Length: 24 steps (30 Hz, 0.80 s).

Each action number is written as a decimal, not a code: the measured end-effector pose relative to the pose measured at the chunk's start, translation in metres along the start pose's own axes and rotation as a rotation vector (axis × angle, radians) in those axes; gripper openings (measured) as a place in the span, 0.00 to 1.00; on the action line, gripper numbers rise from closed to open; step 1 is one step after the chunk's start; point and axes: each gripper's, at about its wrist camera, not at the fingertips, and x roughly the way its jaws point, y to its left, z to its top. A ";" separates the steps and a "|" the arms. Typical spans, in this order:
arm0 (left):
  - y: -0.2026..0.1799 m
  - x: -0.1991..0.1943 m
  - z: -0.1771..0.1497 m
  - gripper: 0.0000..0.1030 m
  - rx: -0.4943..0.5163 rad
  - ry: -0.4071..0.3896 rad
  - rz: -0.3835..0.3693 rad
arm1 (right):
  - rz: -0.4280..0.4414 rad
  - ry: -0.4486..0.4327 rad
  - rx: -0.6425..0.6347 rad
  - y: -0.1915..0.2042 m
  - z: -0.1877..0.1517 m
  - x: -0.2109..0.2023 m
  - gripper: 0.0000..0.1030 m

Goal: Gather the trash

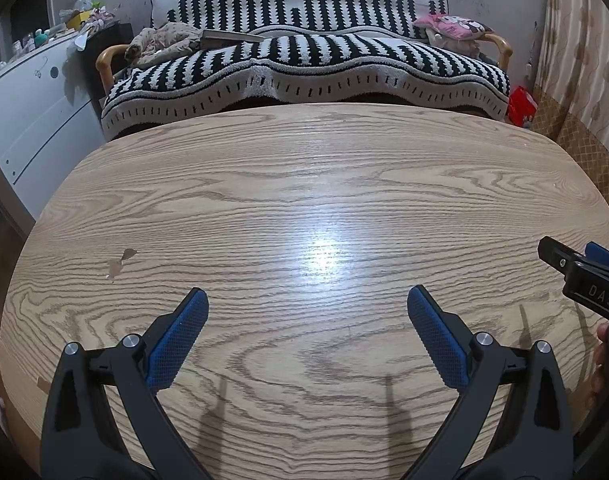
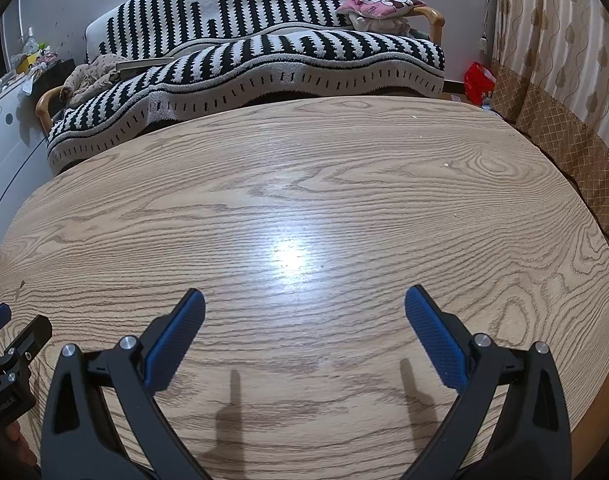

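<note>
The left gripper (image 1: 308,300) and right gripper (image 2: 304,300) hover side by side over the oval light-oak wood-grain table (image 1: 304,184), jaws spread wide and holding nothing; no trash shows on it; likely a search step, so scanning comes next

Your right gripper (image 1: 584,276) is cut off by the right edge of the left view, so you see only part of it. Your left gripper (image 2: 8,344) is cut off at the left edge of the right view. The things on the white cabinet (image 1: 32,92) are too small to tell.
</note>
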 end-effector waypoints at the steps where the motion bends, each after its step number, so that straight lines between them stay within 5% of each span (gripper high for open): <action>1: 0.000 0.000 0.000 0.94 -0.001 0.000 -0.001 | 0.000 0.000 0.001 0.000 0.000 0.000 0.94; 24: -0.002 0.002 -0.002 0.94 0.006 0.006 0.004 | 0.001 0.001 -0.002 -0.001 -0.001 0.000 0.94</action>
